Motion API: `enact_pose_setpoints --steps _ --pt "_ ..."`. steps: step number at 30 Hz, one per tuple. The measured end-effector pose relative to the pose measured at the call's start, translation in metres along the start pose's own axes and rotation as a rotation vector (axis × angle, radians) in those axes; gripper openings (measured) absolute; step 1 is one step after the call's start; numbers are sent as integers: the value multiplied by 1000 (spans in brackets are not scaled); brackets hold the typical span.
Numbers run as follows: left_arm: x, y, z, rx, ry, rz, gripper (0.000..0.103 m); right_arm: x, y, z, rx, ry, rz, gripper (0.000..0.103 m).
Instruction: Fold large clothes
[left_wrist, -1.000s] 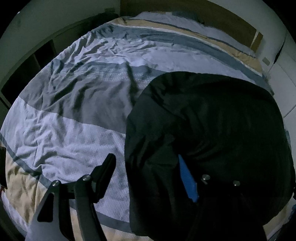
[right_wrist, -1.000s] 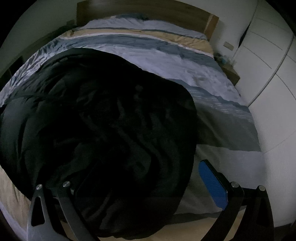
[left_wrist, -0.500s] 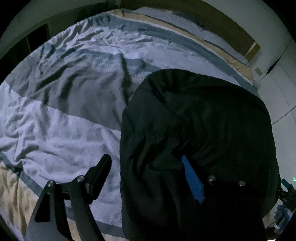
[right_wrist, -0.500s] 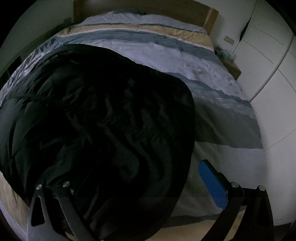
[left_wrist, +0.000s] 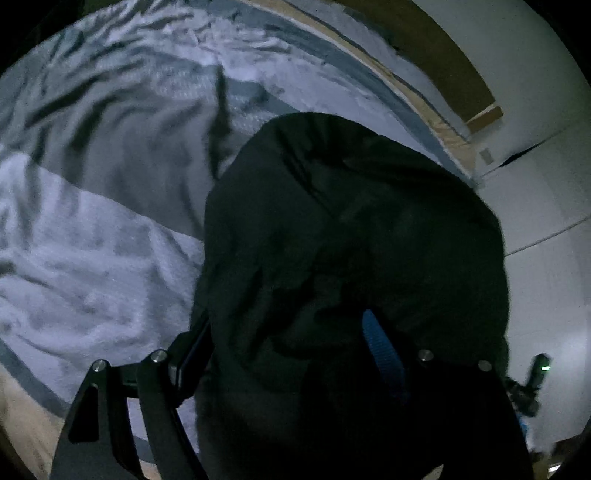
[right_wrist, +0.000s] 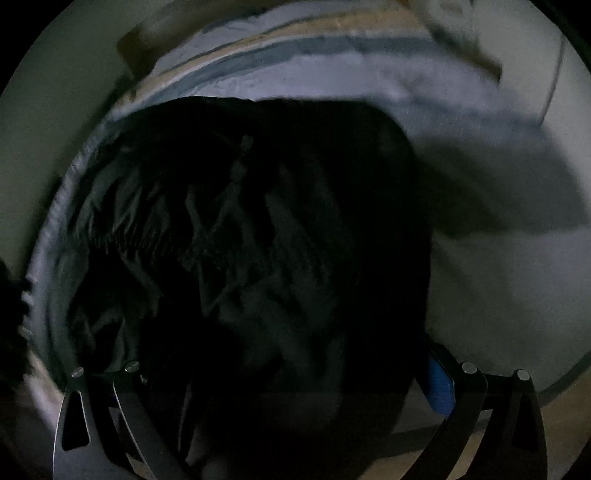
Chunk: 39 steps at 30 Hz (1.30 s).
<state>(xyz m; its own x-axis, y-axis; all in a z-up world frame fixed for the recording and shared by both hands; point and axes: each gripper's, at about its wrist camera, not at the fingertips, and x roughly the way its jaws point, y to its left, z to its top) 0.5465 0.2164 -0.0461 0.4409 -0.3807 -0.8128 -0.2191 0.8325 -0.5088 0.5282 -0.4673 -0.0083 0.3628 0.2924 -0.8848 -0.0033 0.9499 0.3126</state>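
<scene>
Folding step in hand, we judge: dark garment (left_wrist: 351, 236) fills centre and lower right of the left view, lying on the striped bed (left_wrist: 92, 240). Left gripper (left_wrist: 284, 343) and right gripper (right_wrist: 291, 365) both stand wide, fabric between the fingers, not pinched. We should catch the near hem evenly on both sides before closing.

Each gripper, left gripper (left_wrist: 284, 347) and right gripper (right_wrist: 291, 373), had black angular fingers, silver screws and one blue ribbed pad.
</scene>
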Motion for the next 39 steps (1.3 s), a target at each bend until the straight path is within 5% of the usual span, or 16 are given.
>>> enact_pose_setpoints --steps 7,10,14,18,22,31,39 --pt "10 17 7 -24 72 -124 78 28 -35 0 144 78 221 103" --pt "16 27 11 -27 104 -152 79 35 -39 2 143 95 241 103" --pt "31 28 15 30 138 -94 100 50 -43 10 134 127 235 103" --pt "49 29 13 64 173 -96 103 63 -38 12 101 170 223 103" --pt "74 37 9 9 238 -207 103 88 -45 5 177 231 326 103" --pt "93 37 4 -72 276 -508 103 111 -41 -1 210 172 577 103" --pt "94 32 -3 -59 222 -472 102 112 -32 -8 182 140 562 103"
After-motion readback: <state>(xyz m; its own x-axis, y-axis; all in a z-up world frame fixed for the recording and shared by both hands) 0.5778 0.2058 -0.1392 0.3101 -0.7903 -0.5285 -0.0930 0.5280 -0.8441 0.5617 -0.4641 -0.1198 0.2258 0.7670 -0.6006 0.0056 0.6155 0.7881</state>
